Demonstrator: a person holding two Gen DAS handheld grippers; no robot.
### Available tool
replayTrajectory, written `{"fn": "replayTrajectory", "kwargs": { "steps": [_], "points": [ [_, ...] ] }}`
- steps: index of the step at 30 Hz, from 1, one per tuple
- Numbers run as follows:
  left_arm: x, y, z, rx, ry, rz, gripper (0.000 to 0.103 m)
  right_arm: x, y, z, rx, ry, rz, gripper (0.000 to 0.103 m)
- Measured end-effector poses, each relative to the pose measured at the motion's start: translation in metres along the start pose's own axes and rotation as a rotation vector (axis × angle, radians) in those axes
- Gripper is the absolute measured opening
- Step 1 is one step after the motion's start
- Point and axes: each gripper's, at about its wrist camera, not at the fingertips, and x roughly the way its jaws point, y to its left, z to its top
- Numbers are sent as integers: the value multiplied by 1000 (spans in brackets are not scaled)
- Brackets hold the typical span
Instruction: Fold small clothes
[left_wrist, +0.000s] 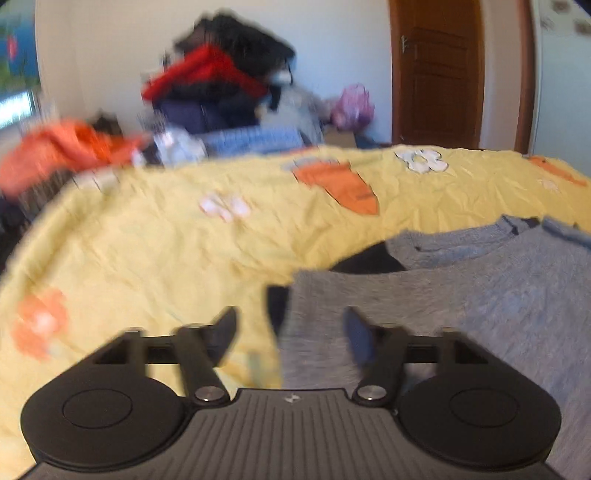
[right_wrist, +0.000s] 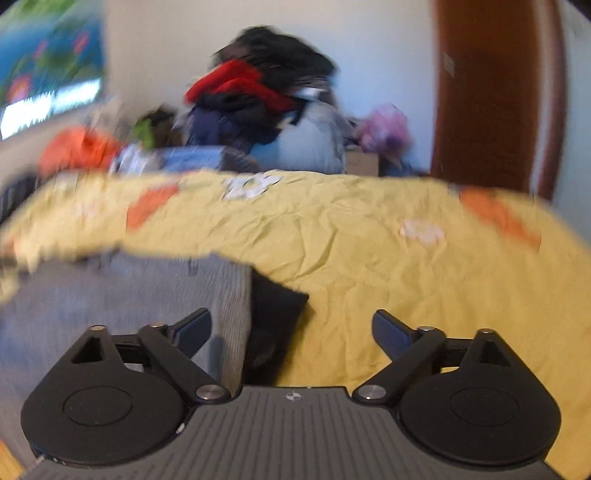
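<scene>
Left gripper (left_wrist: 290, 332): black two-finger claw, jaws part-spread, nothing pinched. The near left edge of the grey knit garment with black trim (left_wrist: 461, 295) lies under the gap; whether a finger touches the cloth is blurred, cannot tell.

Right gripper (right_wrist: 291, 332): jaws spread wide, nothing between the pads. Its left finger (right_wrist: 192, 332) sits over the grey knit, its right finger (right_wrist: 391, 332) over bare bedcover; the garment's (right_wrist: 129, 295) black-edged right side (right_wrist: 277, 317) runs under the gap.

The garment lies flat on the yellow crinkled bedcover printed with orange carrots and white flowers (left_wrist: 147, 240), at the near part of the bed. In the left wrist view it fills the lower right, its neckline (left_wrist: 517, 229) toward the far side; in the right wrist view it fills the lower left.

Beyond the bed's far edge, a heap of clothes, black, red and navy (left_wrist: 221, 74), stands against the pale wall (left_wrist: 332, 55). An orange cloth (left_wrist: 55, 151) lies left of the heap, a pink-purple bundle (left_wrist: 354, 103) right of it. A brown wooden door (left_wrist: 439, 74) stands at far right. A blue-green picture (right_wrist: 48, 62) hangs on the wall at far left. Both views are motion-blurred.
</scene>
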Motion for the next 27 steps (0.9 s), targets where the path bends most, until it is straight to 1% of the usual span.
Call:
{"fn": "replayTrajectory", "kwargs": {
  "steps": [1,2,4,7,9,10,11,12,13,15,16,17,19,20,22,23,24,25,27],
  "points": [
    [6,-2,0,-21,17,-5,52,7,0,1,27,4,11,86],
    [11,-4,2,-23,26,7,52,14,1,3,40,16,24,85],
    [20,-10,5,7,36,33,52,30,11,5,19,39,34,83],
    [23,-13,8,37,39,34,52,48,36,8,-71,78,65,82],
    [25,-13,10,52,45,39,52,55,55,7,-172,106,76,78],
    [26,-13,10,54,47,38,52,58,60,6,-212,129,76,74],
    [27,-12,10,51,47,41,52,64,64,4,-241,161,68,65],
    [27,-11,9,42,43,38,52,69,65,3,-259,192,60,61],
    [27,-10,8,33,41,33,52,73,64,1,-261,210,63,58],
    [26,-7,5,24,36,26,53,73,60,2,-221,209,86,48],
    [26,-6,5,23,34,23,53,72,56,5,-192,208,99,32],
    [26,-5,4,24,35,19,53,70,52,7,-159,200,106,22],
    [26,-3,5,15,38,6,51,68,42,12,-94,185,111,20],
    [26,-2,6,5,41,-6,44,68,37,13,-54,184,117,20],
    [26,1,7,-18,47,-26,39,71,28,11,8,192,137,18],
    [27,1,7,-24,47,-27,25,71,26,9,18,192,137,16],
    [27,1,8,-26,50,-31,16,72,24,8,29,191,140,15],
    [27,1,8,-29,46,-31,15,72,23,7,42,183,144,13],
    [23,0,11,-25,31,-2,15,65,22,9,57,138,142,12]
  ]
}}
